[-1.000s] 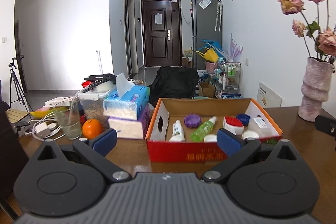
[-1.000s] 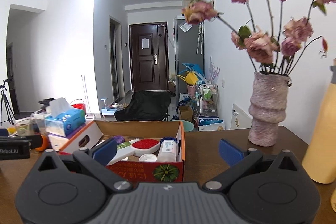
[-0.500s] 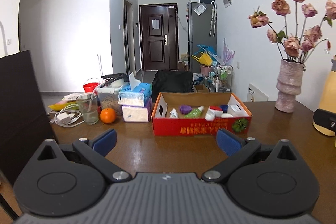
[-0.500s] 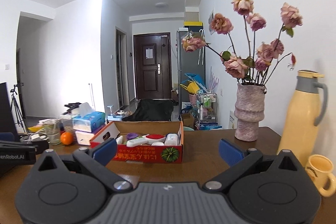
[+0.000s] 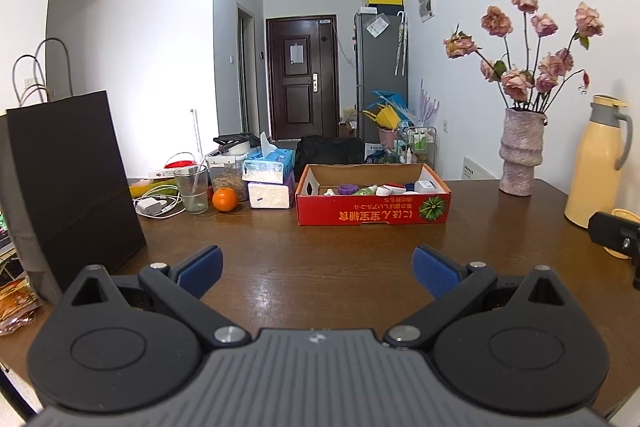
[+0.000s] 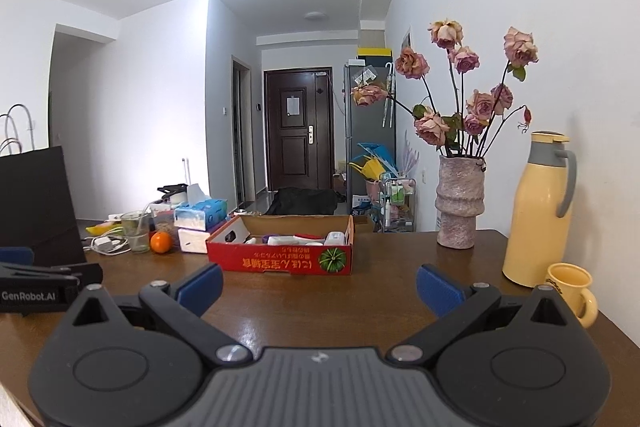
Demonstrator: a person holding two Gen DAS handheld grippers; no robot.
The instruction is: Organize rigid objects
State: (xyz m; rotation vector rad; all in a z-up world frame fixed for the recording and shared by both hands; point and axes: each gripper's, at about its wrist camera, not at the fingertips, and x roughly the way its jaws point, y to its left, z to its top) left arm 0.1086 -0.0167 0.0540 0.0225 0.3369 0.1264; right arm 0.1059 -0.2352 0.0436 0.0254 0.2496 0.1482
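A red cardboard box [image 5: 372, 213] stands on the brown table, also in the right wrist view [image 6: 280, 259]. It holds several small items: a purple lid [image 5: 347, 189], a green bottle [image 5: 366, 190], white containers [image 5: 426, 186]. My left gripper [image 5: 318, 269] is open and empty, well back from the box. My right gripper [image 6: 320, 289] is open and empty, also back from the box. The left gripper's body shows at the left edge of the right wrist view [image 6: 36, 291].
Left of the box are tissue packs [image 5: 268, 179], an orange [image 5: 225, 199], a glass [image 5: 192, 189], a charger with cable [image 5: 154, 205] and a tall black paper bag [image 5: 68, 183]. On the right stand a flower vase [image 6: 460, 203], a yellow thermos [image 6: 536, 211] and a yellow mug [image 6: 570, 287].
Both grippers have pulled back from the box toward the near table edge. The box now looks smaller and farther. Both stay open and empty.
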